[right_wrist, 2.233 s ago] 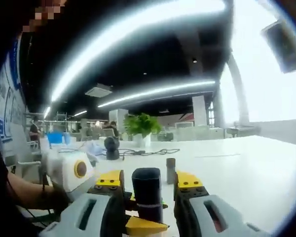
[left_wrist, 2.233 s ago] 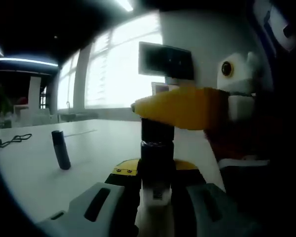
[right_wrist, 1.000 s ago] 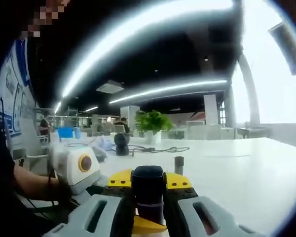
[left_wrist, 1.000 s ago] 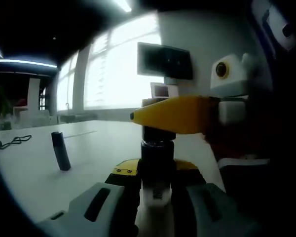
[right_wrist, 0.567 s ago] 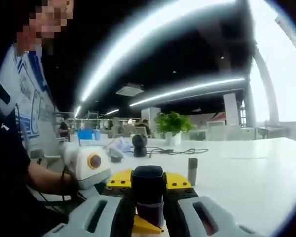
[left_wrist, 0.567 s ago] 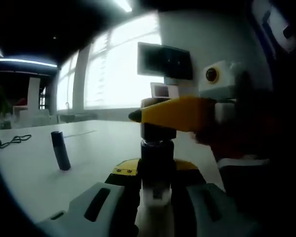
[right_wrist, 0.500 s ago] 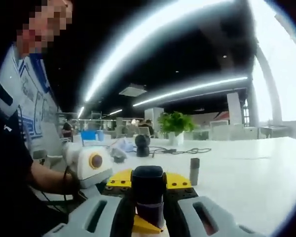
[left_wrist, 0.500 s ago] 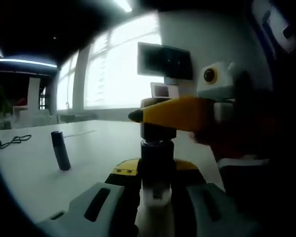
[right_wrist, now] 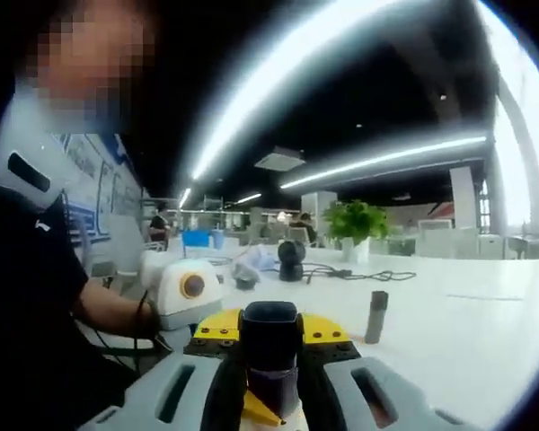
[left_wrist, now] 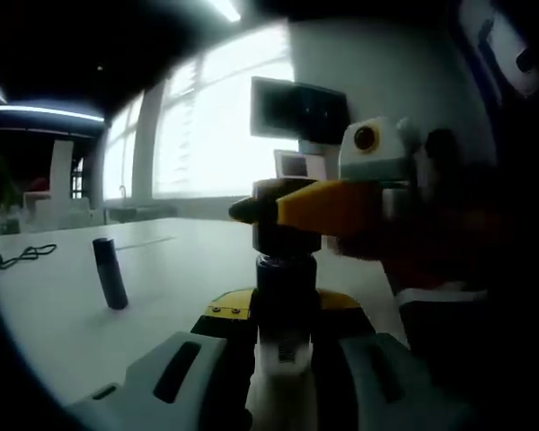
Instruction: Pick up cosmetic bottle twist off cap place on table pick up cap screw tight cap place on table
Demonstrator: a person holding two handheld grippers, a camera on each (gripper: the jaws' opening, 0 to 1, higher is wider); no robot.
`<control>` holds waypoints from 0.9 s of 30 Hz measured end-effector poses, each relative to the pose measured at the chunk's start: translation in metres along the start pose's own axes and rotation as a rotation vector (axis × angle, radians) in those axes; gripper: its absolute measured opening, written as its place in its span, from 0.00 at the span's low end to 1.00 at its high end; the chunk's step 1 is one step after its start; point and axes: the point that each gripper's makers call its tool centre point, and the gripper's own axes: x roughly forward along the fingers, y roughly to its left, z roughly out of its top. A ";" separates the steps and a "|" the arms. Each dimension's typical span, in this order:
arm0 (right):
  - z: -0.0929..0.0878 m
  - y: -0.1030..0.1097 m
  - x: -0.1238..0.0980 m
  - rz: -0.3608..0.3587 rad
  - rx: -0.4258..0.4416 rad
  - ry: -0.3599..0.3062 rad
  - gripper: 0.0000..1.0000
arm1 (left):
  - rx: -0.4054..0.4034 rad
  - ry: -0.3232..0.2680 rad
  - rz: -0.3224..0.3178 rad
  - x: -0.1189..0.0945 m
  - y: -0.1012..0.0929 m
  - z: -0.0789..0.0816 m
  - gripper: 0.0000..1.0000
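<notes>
A big white desk with a few small things on it

The desk (left_wrist: 63, 314) was wide, white and smooth. A small dark tube (left_wrist: 110, 273) stood on it, leaning a little. Far back, near the edge, lay a black cable (left_wrist: 25, 255). In the right gripper view, a dark round thing (right_wrist: 292, 259) sat on the desk by a black cord (right_wrist: 359, 275), and a green plant (right_wrist: 359, 226) stood farther back.

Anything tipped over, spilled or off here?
Nothing stands out. The left gripper holds the bottle upright, the right gripper is clamped on its cap, and a spare dark tube stands upright on the table.
</notes>
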 end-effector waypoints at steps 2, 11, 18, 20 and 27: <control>0.000 0.002 0.000 0.029 -0.008 0.009 0.16 | 0.002 -0.001 -0.001 0.000 0.000 0.000 0.13; -0.001 -0.001 0.000 0.177 -0.004 0.042 0.16 | 0.001 0.000 -0.003 0.000 -0.001 0.000 0.13; -0.001 0.002 -0.001 0.283 0.007 0.043 0.16 | 0.008 -0.003 -0.008 0.000 -0.002 0.000 0.13; -0.001 0.003 -0.001 0.315 0.012 0.037 0.16 | 0.006 -0.002 -0.008 0.000 -0.002 0.000 0.13; -0.001 0.005 0.000 0.430 -0.021 0.073 0.16 | 0.003 -0.002 -0.009 -0.001 -0.002 0.000 0.13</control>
